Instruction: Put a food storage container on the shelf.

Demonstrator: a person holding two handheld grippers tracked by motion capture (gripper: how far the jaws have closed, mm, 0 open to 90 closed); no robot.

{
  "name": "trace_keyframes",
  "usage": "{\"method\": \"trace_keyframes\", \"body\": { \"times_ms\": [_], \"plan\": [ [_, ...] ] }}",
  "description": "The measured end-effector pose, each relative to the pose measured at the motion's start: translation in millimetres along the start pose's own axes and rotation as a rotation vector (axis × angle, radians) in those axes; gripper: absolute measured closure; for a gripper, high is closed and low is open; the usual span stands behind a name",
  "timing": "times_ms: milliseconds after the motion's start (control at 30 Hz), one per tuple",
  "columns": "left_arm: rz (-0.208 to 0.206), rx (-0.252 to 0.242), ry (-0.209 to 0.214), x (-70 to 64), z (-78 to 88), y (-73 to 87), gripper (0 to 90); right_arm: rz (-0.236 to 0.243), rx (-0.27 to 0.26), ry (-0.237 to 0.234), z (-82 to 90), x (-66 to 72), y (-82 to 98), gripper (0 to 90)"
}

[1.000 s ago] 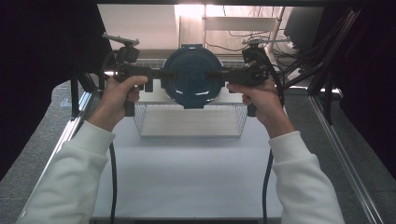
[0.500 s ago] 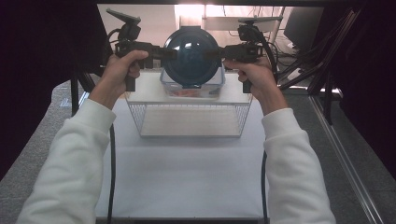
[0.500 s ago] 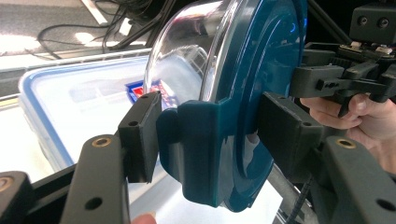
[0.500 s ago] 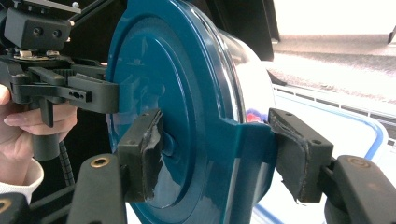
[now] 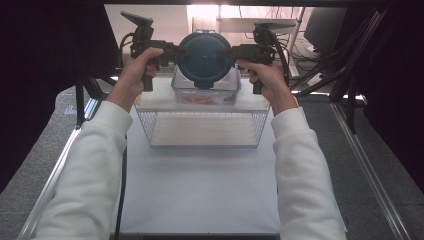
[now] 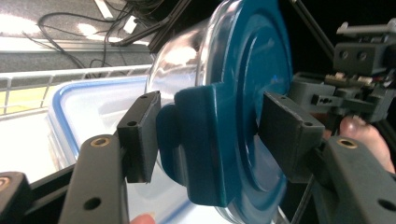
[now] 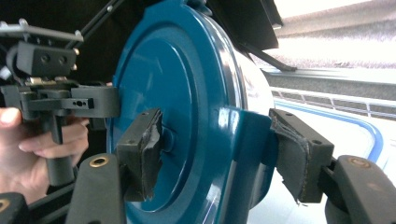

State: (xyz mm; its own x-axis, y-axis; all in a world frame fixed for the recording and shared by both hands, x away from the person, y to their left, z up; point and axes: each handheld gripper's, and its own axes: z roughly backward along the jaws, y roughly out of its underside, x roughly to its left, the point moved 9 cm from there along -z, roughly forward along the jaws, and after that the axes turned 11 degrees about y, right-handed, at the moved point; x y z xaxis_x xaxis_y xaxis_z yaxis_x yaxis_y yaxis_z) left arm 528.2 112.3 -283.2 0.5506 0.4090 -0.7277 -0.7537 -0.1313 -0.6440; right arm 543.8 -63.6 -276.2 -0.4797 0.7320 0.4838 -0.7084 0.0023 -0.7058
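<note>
You hold the round glass container with its blue lid [image 5: 205, 56] between your 2 tools, above the table's far edge: left gripper [image 5: 173, 51] clamps 1 lid tab, right gripper [image 5: 233, 51] the opposite tab. It hangs over a rectangular blue-rimmed box [image 5: 205, 92].

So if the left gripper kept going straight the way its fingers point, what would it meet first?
Nothing fresh: the left gripper is already shut on a side tab of the round blue lid. Pushing on would likely drive the lidded glass bowl toward the right gripper opposite.
</note>
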Motion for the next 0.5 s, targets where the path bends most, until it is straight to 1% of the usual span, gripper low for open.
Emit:
{"method": "trace_keyframes", "body": {
  "times_ms": [33,67,233,333,500],
  "plan": [
    [0.020,0.000,0.004,3.7,-2.9,-0.8,39.4,-0.020,0.002,0.000,-1.4,-2.2,-0.8,36.8],
    [0.035,0.005,0.007,6.8,-5.4,-0.6,38.3,-0.051,0.000,0.002,-4.2,-5.4,-2.3,36.8],
    [0.092,-0.011,0.033,17.4,-13.7,-0.7,35.7,-0.127,0.008,0.013,-11.2,-16.1,-4.5,36.9],
    [0.098,-0.028,0.046,20.5,-15.4,-1.3,35.3,-0.152,0.002,0.011,-13.8,-19.3,-4.5,36.9],
    [0.091,-0.038,0.043,21.0,-16.5,-2.0,34.9,-0.152,-0.011,0.014,-14.3,-19.4,-4.6,36.7]
  ]
}}
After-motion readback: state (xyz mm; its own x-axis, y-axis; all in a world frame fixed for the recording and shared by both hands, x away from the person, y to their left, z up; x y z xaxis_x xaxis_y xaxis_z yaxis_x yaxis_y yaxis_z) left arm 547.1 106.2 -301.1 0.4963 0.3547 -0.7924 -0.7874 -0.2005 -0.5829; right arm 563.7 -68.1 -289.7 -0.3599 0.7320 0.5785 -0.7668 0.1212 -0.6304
